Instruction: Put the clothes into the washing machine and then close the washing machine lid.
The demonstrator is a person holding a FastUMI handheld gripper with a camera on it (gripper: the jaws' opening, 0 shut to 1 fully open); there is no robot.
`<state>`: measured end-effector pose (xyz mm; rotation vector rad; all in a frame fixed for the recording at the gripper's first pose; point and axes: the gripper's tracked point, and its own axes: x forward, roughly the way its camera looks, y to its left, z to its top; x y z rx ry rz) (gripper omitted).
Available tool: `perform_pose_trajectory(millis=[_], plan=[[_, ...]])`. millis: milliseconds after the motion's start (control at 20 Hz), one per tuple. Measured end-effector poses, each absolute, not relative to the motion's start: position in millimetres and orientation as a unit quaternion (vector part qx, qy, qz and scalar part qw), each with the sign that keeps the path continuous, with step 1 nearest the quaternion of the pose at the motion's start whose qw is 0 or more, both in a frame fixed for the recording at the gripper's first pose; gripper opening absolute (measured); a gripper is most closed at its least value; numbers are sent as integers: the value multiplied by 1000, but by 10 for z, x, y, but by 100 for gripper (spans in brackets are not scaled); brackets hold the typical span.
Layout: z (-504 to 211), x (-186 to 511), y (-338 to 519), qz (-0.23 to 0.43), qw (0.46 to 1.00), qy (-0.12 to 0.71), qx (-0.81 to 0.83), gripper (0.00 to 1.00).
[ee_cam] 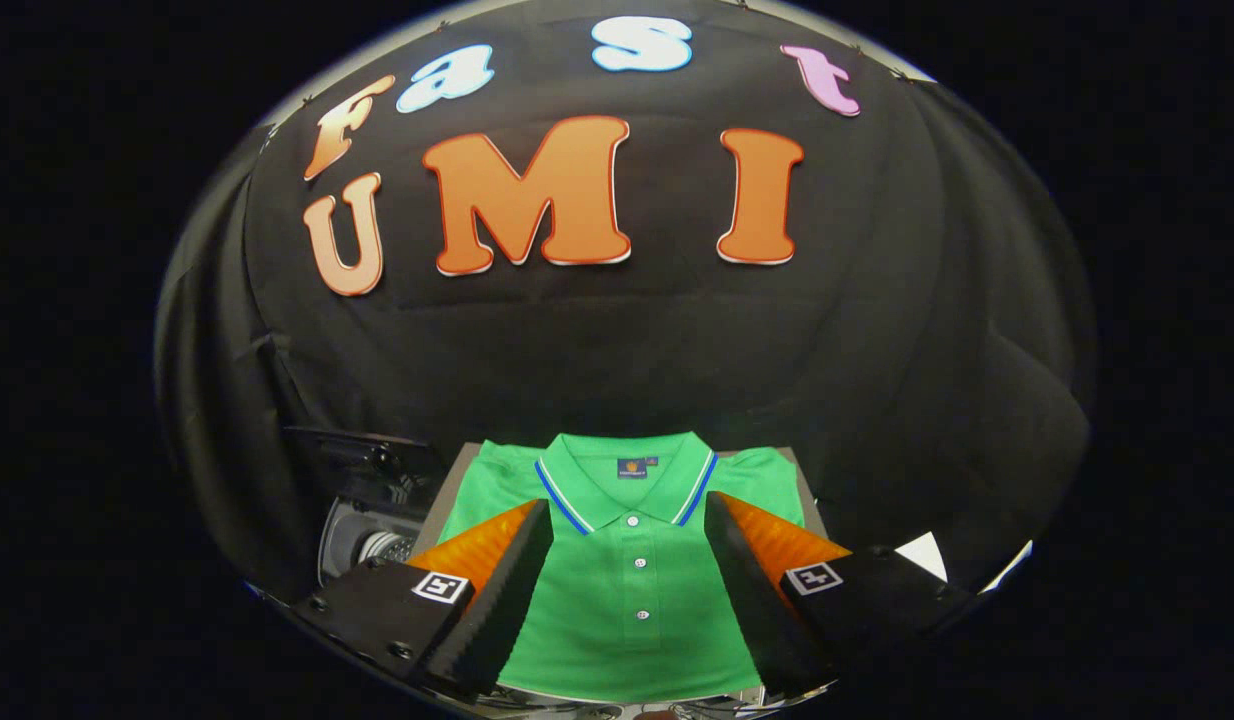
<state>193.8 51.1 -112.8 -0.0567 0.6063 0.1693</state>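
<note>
The gripper (629, 520) is spread wide and grips nothing; its two fingers hang over a folded green polo shirt (632, 600), whose button placket runs up the gap between them. The collar lies just ahead of the fingertips. The shirt rests flat on a grey counter (447, 480), whose bare margin shows along both sides of the shirt. Beside the counter's left edge sits the washing machine (362, 520), lid raised, drum partly visible.
</note>
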Motion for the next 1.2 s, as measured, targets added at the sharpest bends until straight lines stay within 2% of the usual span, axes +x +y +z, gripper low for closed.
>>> perform_pose_trajectory(millis=[300,550,950,1200], plan=[[-1896,1912,499,95,893,437,-56,99],[-2210,1876,364,84,848,519,-66,99],[-2248,1851,403,86,779,614,-94,99],[-2268,1871,394,90,766,629,-98,99]])
